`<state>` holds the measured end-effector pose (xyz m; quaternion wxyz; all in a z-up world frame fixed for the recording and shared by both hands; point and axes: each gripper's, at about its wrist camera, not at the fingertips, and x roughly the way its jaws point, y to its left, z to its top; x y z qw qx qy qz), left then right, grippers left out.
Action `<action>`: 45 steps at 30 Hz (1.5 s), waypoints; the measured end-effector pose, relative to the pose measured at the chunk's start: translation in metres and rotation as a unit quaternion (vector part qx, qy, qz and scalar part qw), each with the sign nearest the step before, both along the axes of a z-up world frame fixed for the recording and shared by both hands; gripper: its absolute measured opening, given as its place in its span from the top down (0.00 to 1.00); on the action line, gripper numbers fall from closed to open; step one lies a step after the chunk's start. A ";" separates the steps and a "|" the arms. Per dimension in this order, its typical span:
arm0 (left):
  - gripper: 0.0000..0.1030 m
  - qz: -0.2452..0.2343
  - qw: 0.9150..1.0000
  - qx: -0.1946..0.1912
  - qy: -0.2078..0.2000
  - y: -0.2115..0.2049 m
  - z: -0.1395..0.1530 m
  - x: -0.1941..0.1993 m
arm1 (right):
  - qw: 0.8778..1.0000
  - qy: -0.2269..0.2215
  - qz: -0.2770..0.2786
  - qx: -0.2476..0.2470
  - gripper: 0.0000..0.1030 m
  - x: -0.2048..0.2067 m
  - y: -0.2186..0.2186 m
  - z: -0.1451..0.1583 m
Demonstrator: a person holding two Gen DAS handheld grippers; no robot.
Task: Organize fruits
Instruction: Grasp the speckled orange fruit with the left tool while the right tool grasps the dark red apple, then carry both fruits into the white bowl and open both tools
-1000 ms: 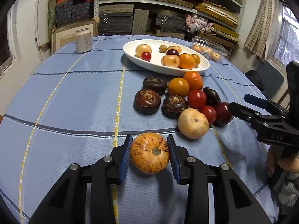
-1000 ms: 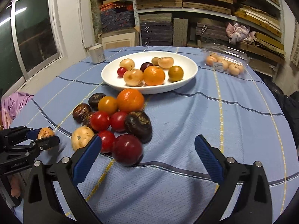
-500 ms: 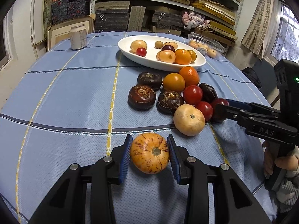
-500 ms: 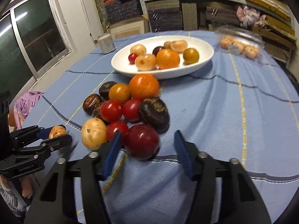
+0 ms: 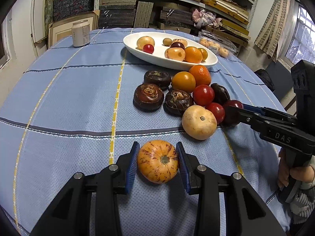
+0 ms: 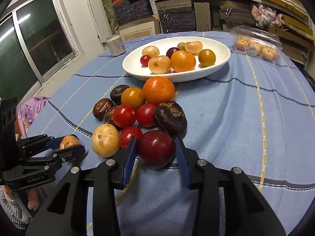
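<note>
Closing in from a wide spread, the right gripper [image 6: 155,153] had just drawn its jaws onto the dark red plum [image 6: 156,149] at the near edge of the fruit pile, and its blue pads now sat against both sides of it, the plum resting on the blue tablecloth [image 6: 236,122]. Across from it the left gripper [image 5: 157,162] had not shifted; it pinched the striped orange fruit [image 5: 158,161] between its pads, low over the cloth and apart from the pile.

By my reckoning the sorting was well under way but less than half done. The white dish [image 6: 220,59] at the far side already held some eight pieces: an orange, pale yellow fruits, a small red tomato, a dark plum and a few more. About ten pieces lay clustered on the cloth just in front of it: a big orange [image 6: 158,90], red tomatoes [image 6: 124,116], dark brown water chestnuts [image 5: 148,96] and a pale round fruit [image 5: 199,122]. A clear box of small peaches [image 6: 256,46] sat untouched near the shelves. Both held fruits had yet to reach the dish, and the pile would need many more trips.
</note>
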<state>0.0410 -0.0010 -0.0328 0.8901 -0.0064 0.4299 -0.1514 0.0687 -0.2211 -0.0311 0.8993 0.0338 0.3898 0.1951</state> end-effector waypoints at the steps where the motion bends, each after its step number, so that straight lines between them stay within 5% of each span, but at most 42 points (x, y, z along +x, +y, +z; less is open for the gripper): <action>1: 0.63 0.000 1.000 0.000 0.000 0.000 0.000 0.000 | 1.000 -0.002 0.000 -0.003 0.62 -0.001 0.001 0.000; 27: 0.63 0.003 1.000 -0.001 -0.018 0.000 0.007 -0.003 | 0.997 -0.070 -0.013 -0.022 0.62 -0.022 0.001 0.026; 34: 0.63 0.000 0.998 0.017 -0.058 -0.011 0.041 0.015 | 0.996 -0.079 -0.028 0.006 0.62 -0.021 -0.012 0.039; 45: 0.63 -0.009 0.990 0.015 -0.143 -0.050 0.123 0.105 | 0.983 -0.145 -0.084 0.070 0.62 0.041 -0.051 0.137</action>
